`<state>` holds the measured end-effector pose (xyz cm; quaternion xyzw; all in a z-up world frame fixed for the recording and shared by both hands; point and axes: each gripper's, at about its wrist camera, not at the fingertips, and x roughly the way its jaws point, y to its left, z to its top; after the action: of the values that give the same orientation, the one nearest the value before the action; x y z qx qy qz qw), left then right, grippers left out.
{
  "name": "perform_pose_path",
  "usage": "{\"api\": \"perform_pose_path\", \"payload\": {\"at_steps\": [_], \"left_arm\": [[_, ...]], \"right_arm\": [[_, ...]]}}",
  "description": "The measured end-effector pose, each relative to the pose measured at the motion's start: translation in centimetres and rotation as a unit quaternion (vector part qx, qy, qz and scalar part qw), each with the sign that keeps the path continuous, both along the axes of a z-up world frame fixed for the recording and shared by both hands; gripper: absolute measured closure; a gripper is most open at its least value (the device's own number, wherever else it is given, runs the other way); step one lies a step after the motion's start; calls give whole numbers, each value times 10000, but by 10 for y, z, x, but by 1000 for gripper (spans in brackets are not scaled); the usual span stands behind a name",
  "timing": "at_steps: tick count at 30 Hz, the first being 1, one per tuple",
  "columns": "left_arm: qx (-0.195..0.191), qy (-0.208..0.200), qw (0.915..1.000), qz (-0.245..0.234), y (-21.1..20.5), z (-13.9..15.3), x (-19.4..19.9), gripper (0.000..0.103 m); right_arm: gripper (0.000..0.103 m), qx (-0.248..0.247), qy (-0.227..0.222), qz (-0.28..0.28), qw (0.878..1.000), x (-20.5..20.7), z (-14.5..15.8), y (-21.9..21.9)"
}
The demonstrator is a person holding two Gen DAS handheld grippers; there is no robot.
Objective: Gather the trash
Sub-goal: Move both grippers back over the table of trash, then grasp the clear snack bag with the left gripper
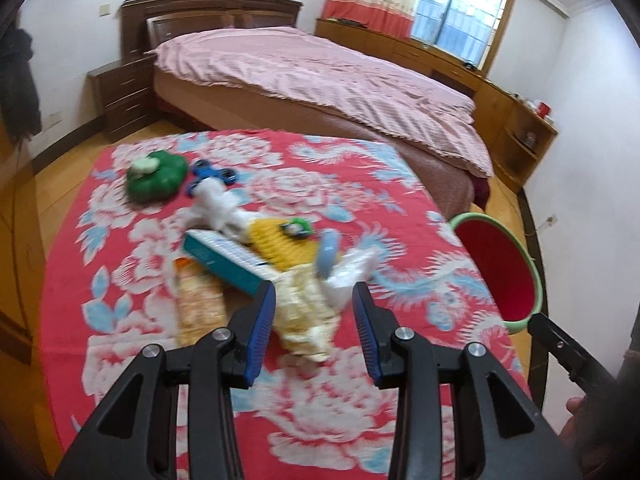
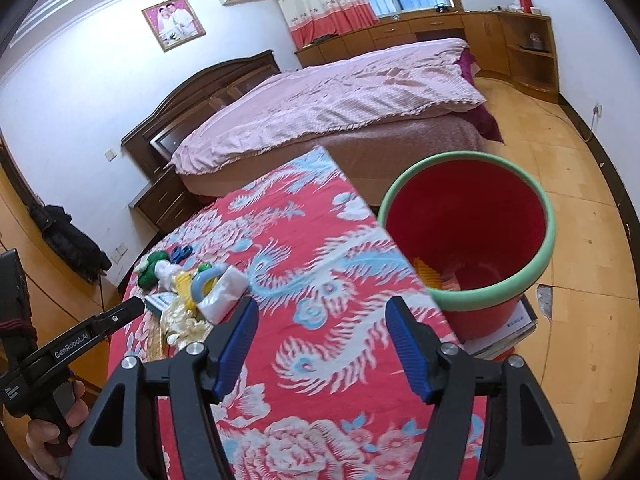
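between the left gripper's blue pads lies a pale yellow crumpled wrapper; just past it a teal-and-white box, a yellow ribbed piece, a green lump. under all, a red cloth with white-and-blue flowers. beyond the right gripper's tips, a red bucket rimmed mint green.

Left gripper tilts downward, its jaws parted with nothing pressed between them. Right gripper also angles down, jaws wider apart and empty. A hand grips the left handle.
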<state>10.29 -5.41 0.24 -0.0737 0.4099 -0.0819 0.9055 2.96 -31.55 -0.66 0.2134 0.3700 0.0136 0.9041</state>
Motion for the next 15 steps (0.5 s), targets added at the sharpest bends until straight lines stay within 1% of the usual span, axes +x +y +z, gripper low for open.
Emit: {"api": "perform_pose_path", "payload": {"at_steps": [7, 15], "left_arm": [[47, 203, 9989, 410, 34, -22, 7, 63], [117, 519, 9961, 709, 55, -49, 20, 63]], "right_arm": [[34, -15, 172, 175, 9997, 9, -14, 18], [31, 11, 371, 244, 9990, 20, -30, 26]]}}
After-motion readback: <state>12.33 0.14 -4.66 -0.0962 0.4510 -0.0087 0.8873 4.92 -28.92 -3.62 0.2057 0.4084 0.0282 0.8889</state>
